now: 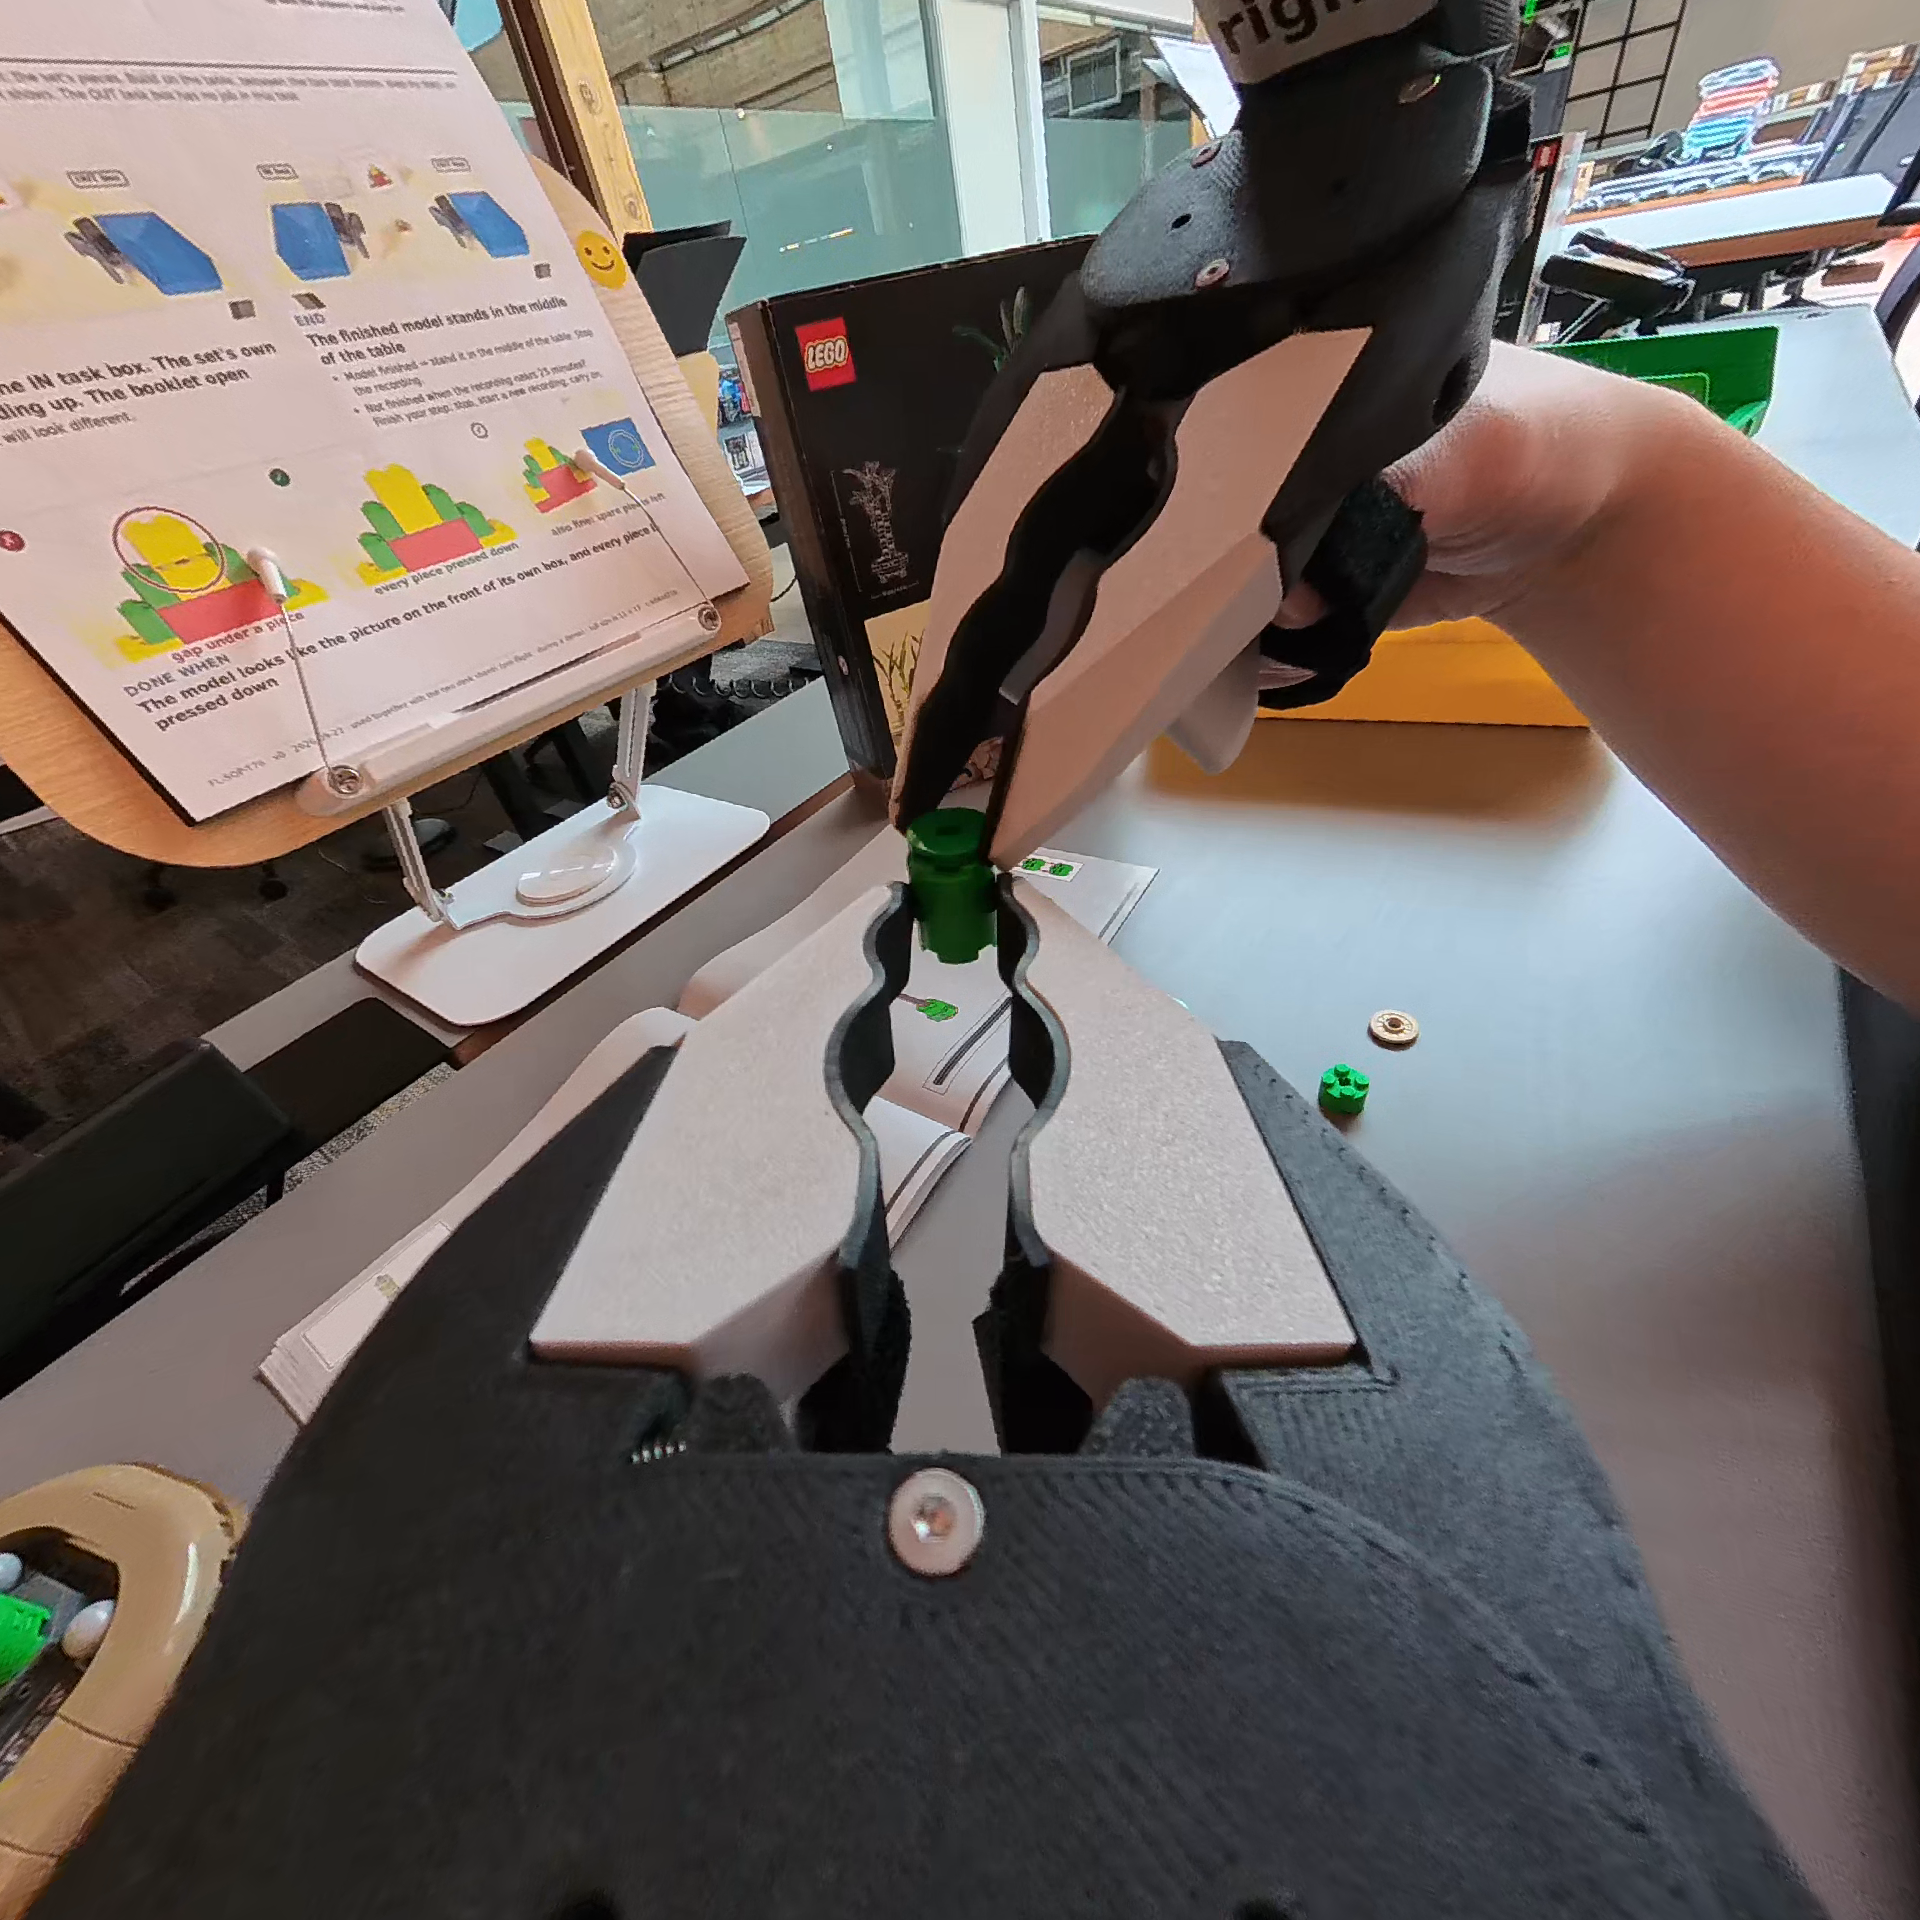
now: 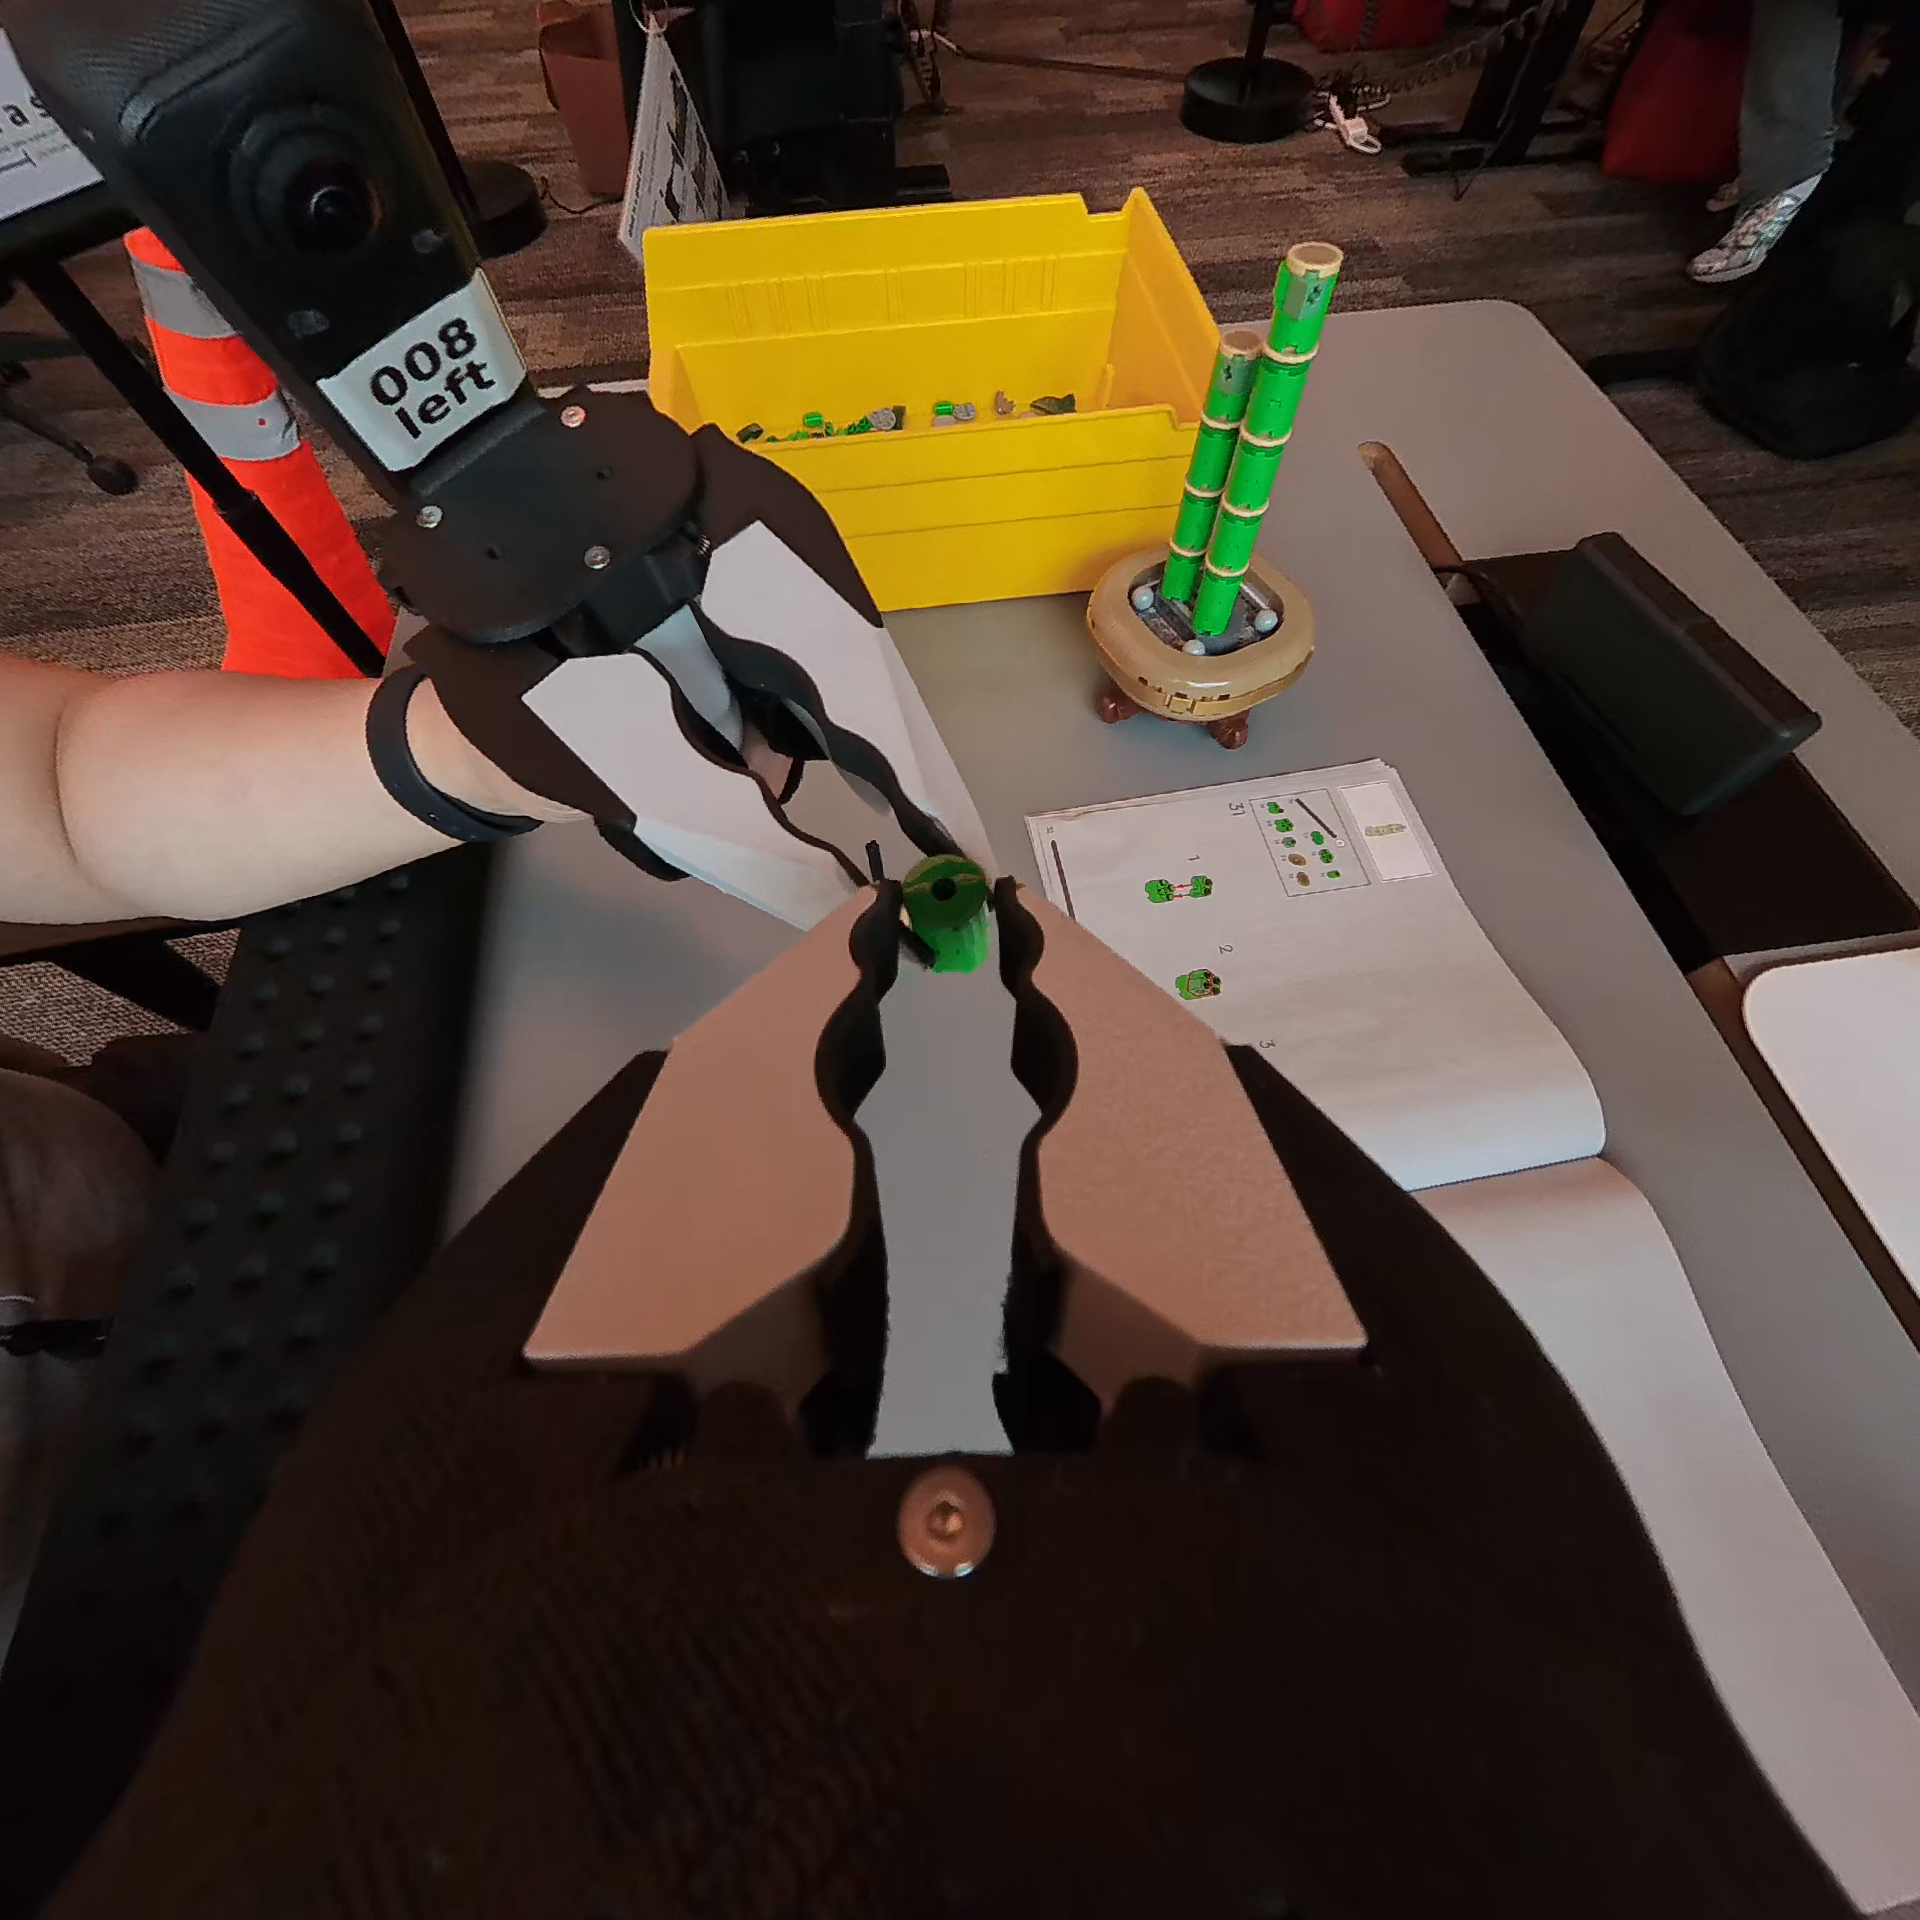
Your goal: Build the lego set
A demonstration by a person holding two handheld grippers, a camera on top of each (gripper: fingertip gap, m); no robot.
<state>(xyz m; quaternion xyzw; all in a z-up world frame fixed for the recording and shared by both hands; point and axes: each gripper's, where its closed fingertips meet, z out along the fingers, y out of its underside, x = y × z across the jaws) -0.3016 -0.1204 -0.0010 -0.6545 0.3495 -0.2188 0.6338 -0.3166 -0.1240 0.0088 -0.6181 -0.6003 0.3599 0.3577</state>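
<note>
A short stack of green round bricks [image 1: 948, 883] is held in the air above the open instruction booklet [image 1: 1081, 894]. My left gripper [image 1: 953, 920] is shut on its lower part. My right gripper [image 1: 948, 831] comes down from the upper right and is shut on its top brick. In the right wrist view the stack [image 2: 951, 940] sits between my right gripper's tips [image 2: 940, 899], with the left gripper [image 2: 920, 847] reaching in from the upper left. The bamboo model [image 2: 1247, 436], two green stalks in a tan pot [image 2: 1200, 665], stands behind the booklet [image 2: 1299, 987].
A loose green round brick [image 1: 1342, 1089] and a tan round plate [image 1: 1392, 1029] lie on the grey table to the right. A yellow bin [image 2: 935, 499] holds several small parts. A black set box [image 1: 862, 499] and a sheet on a stand [image 1: 312, 416] stand at the back. Only a small space, under 4 cm, lies between the two pairs of fingers.
</note>
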